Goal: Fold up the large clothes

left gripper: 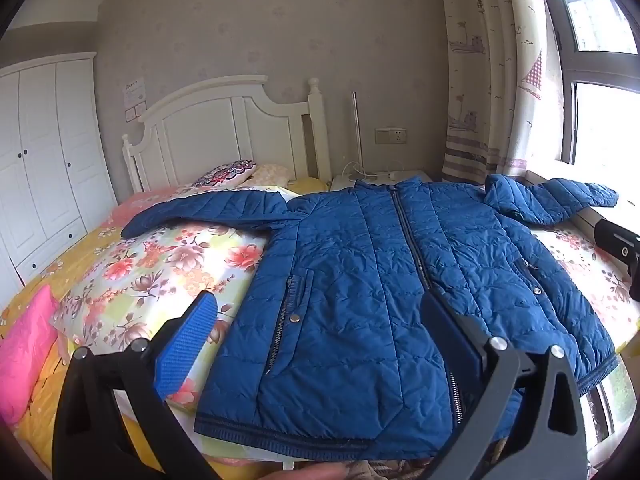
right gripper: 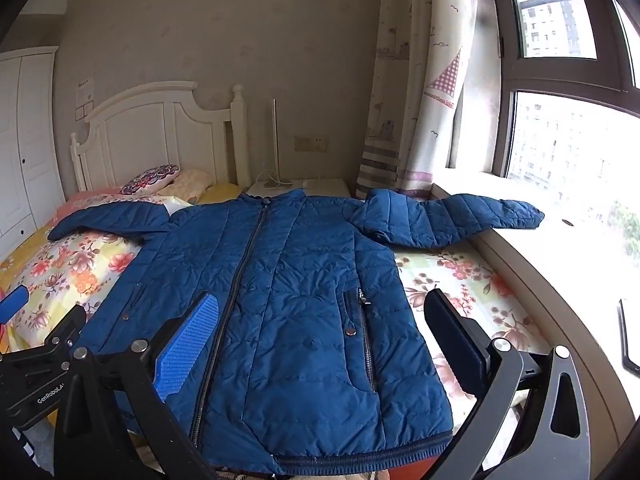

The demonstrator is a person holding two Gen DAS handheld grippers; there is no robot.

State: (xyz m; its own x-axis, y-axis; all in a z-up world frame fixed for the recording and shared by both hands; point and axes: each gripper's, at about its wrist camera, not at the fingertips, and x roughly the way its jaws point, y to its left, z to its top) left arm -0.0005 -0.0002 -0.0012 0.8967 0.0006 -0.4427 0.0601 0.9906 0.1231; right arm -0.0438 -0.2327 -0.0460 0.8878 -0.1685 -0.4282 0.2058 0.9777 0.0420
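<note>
A large blue quilted jacket point(left gripper: 360, 248) point(right gripper: 296, 264) lies flat and zipped on the floral quilt point(left gripper: 160, 272), hem toward me. Its left sleeve point(left gripper: 208, 208) point(right gripper: 112, 216) stretches toward the pillows. The other sleeve point(left gripper: 556, 196) point(right gripper: 452, 216) rests on the windowsill. My left gripper point(left gripper: 319, 300) hovers open above the jacket's left half, nothing between its fingers. My right gripper point(right gripper: 320, 300) hovers open over the right half, just as empty. The left one's blue pad point(right gripper: 16, 300) shows at the right wrist view's left edge. Part of the right gripper's body point(left gripper: 624, 248) shows at the left wrist view's right edge.
A white headboard point(left gripper: 224, 128) and small pillows point(left gripper: 228, 172) are at the far end. A white wardrobe point(left gripper: 44, 152) stands left; a pink cushion point(left gripper: 24, 344) lies near the left edge. A nightstand point(right gripper: 296, 188), curtain point(right gripper: 416, 80) and windowsill point(right gripper: 560, 256) border the right side.
</note>
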